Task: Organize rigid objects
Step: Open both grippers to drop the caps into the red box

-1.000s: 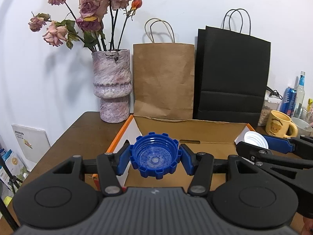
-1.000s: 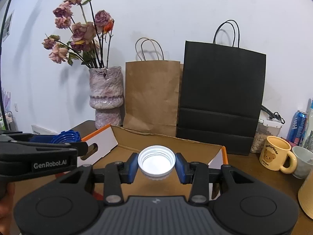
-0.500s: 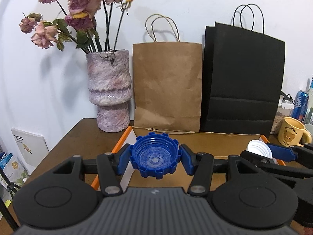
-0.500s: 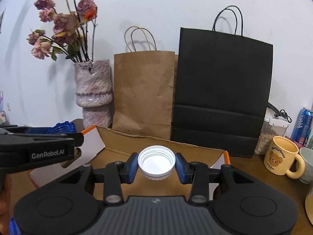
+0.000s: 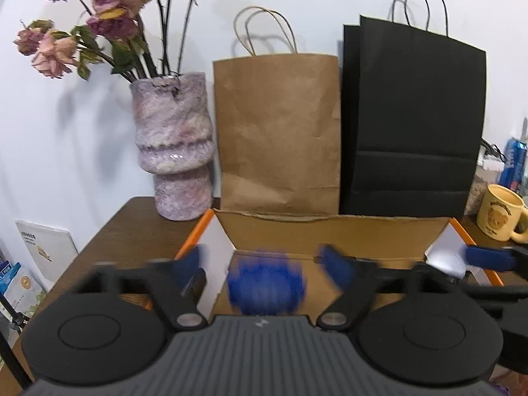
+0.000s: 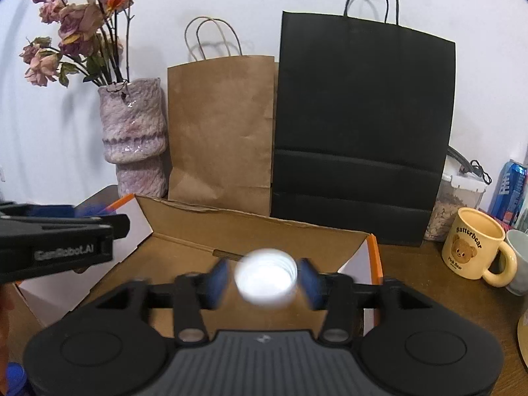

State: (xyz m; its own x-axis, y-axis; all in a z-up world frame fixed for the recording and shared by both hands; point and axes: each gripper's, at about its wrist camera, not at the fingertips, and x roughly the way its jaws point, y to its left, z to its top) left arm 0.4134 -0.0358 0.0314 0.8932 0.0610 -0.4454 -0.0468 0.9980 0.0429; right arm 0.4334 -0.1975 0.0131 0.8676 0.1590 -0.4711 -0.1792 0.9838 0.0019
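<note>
Both claws have just been opening over the cardboard box [image 5: 330, 231]. The left claw [image 5: 265, 265] stands spread, the blue cap [image 5: 265, 285] loose between its pads, above the box's left end. The right claw [image 6: 265, 279] is likewise spread around the white cap [image 6: 265, 275], nearer the right end.

blue cap [image 5: 265, 285] smeared by motion blur, ridges unreadable, lower edge hidden behind left gripper [image 5: 265, 265] body. white cap [image 6: 265, 275] blurred too, as are the blue pads [image 6: 217, 279]. flowers [image 5: 99, 16] cut off at top edge. can [image 6: 510, 191] partly cropped.
</note>
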